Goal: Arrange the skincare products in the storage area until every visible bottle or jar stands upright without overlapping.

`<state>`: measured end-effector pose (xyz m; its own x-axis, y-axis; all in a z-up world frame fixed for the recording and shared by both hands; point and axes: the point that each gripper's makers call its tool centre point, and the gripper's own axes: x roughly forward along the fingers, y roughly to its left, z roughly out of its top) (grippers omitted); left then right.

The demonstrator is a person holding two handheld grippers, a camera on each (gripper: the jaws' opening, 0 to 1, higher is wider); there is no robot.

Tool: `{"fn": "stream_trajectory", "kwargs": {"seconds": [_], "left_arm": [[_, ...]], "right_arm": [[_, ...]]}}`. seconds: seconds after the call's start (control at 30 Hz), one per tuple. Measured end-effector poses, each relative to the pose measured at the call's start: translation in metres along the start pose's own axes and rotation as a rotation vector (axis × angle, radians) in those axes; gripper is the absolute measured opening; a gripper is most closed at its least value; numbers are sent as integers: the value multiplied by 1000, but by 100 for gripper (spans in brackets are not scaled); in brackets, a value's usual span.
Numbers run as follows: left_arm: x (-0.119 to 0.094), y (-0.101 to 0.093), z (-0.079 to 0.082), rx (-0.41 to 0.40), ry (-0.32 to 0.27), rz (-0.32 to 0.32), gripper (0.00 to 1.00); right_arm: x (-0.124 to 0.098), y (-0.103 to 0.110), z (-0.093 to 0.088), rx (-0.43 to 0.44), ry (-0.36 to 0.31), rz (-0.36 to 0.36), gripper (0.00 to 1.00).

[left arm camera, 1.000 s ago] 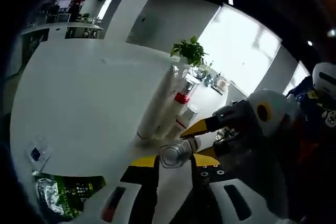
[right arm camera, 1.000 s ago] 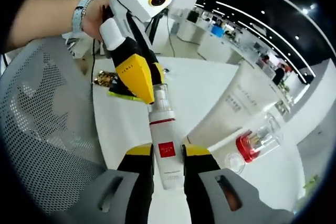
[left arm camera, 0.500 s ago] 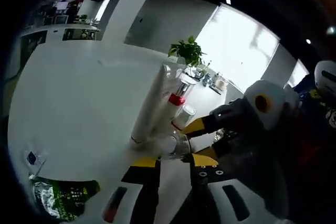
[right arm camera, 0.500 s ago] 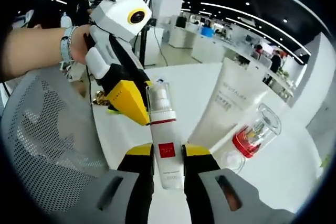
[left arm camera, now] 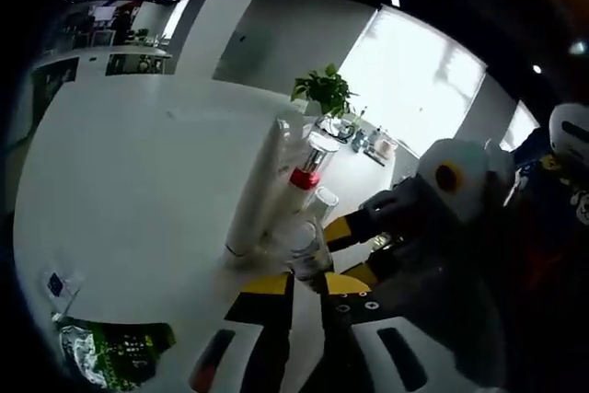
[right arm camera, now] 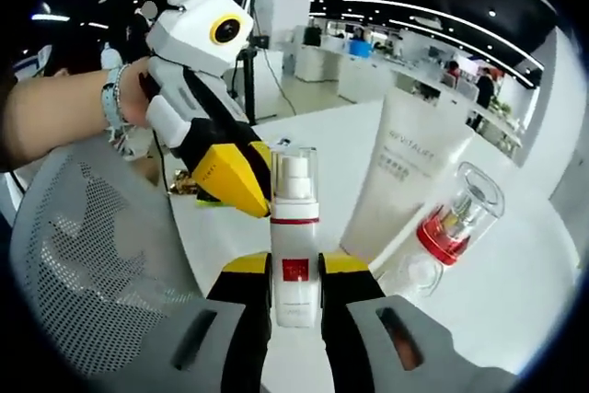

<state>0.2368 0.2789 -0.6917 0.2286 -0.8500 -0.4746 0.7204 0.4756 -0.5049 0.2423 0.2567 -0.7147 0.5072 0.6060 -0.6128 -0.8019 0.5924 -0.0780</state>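
A white pump bottle (right arm camera: pixel 294 255) with a red label and a clear cap stands straight up between my right gripper's (right arm camera: pixel 294 269) jaws, which are shut on its lower body. My left gripper (right arm camera: pixel 265 177) comes in from the left, its yellow jaws closed against the clear cap. In the left gripper view that cap (left arm camera: pixel 302 246) sits at the tips of my narrowed left gripper (left arm camera: pixel 306 281), with the right gripper (left arm camera: pixel 345 244) holding from the right. A tall white tube (right arm camera: pixel 405 167) stands beside a clear bottle with a red band (right arm camera: pixel 456 223) and a small clear jar (right arm camera: pixel 414 275).
The white table (left arm camera: pixel 138 163) stretches wide to the left. A green packet (left arm camera: pixel 110 352) lies near its front edge. A potted plant (left arm camera: pixel 322 89) stands behind the products. A grey mesh chair (right arm camera: pixel 92 255) sits close on the left, below a person's forearm (right arm camera: pixel 55 117).
The pump bottle has swung from tilted to straight up in my right gripper. My left gripper's jaws have narrowed onto its clear cap.
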Motion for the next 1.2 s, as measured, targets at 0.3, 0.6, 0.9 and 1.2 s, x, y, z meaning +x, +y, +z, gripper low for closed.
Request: {"fn": "stream_trajectory", "kwargs": {"seconds": [0.3, 0.6, 0.9, 1.2], "left_arm": [[1, -7, 2, 12, -16, -24, 12], [4, -13, 4, -5, -27, -51, 15], [4, -17, 9, -9, -55, -76, 15], [5, -17, 11, -9, -70, -96, 15]], "right_arm": [[1, 1, -2, 41, 7, 16, 18], [2, 2, -4, 82, 10, 28, 17], [2, 1, -2, 134, -3, 39, 18], [1, 1, -2, 136, -8, 32, 18]]}}
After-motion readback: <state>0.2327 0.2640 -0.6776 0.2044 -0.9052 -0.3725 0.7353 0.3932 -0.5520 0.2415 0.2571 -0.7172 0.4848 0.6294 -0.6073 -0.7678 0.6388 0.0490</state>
